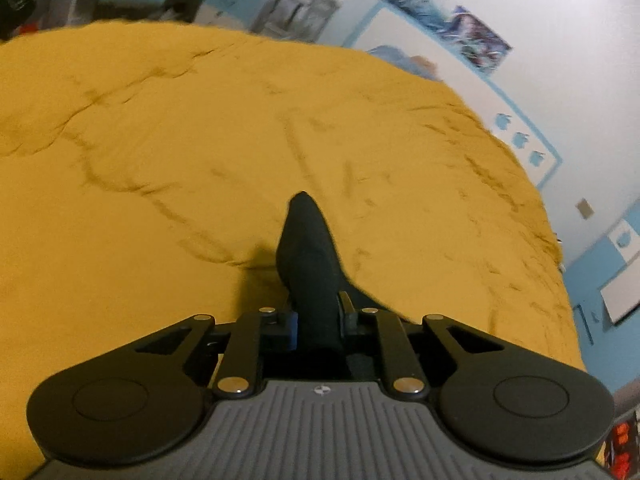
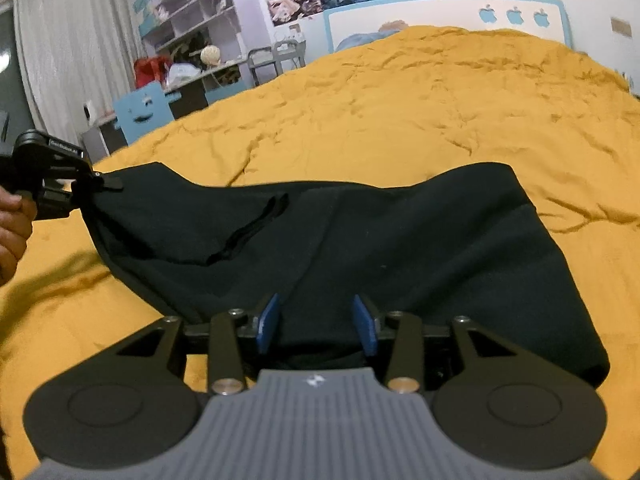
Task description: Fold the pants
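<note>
Black pants (image 2: 360, 236) lie spread across a yellow bedspread (image 2: 400, 112). My left gripper (image 1: 318, 316) is shut on a corner of the pants (image 1: 308, 248), which sticks up between its fingers. In the right wrist view the left gripper (image 2: 104, 182) holds that corner lifted at the far left. My right gripper (image 2: 316, 324) is open, its blue pads (image 2: 267, 322) standing apart over the near edge of the pants, with black cloth between them.
The yellow bedspread (image 1: 160, 140) fills most of the left wrist view. A white and blue headboard (image 2: 440, 16) stands at the back. Shelves and a cluttered desk (image 2: 188, 52) stand left of the bed.
</note>
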Demonstrator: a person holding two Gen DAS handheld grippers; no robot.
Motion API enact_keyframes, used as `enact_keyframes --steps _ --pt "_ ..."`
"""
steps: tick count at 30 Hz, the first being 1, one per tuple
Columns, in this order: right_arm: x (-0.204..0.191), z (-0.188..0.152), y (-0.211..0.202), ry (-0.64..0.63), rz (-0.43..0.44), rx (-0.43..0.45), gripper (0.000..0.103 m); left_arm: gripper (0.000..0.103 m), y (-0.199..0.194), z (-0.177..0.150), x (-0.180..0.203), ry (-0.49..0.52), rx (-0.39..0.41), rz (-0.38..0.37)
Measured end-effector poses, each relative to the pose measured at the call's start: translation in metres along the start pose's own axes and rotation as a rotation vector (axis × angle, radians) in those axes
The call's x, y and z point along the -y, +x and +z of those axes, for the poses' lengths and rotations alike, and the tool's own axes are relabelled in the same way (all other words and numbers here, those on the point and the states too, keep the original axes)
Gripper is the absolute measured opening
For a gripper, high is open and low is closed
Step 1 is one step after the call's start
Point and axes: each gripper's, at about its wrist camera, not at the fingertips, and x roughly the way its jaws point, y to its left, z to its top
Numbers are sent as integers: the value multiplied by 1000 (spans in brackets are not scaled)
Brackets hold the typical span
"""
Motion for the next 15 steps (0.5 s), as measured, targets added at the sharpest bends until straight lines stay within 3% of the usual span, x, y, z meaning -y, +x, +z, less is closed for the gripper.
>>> enact_keyframes --steps 7,15 --pt "11 8 -25 107 64 49 45 17 -16 -11 81 224 50 -41" --pt "26 19 -69 103 22 101 45 17 -15 -32 143 296 38 -97"
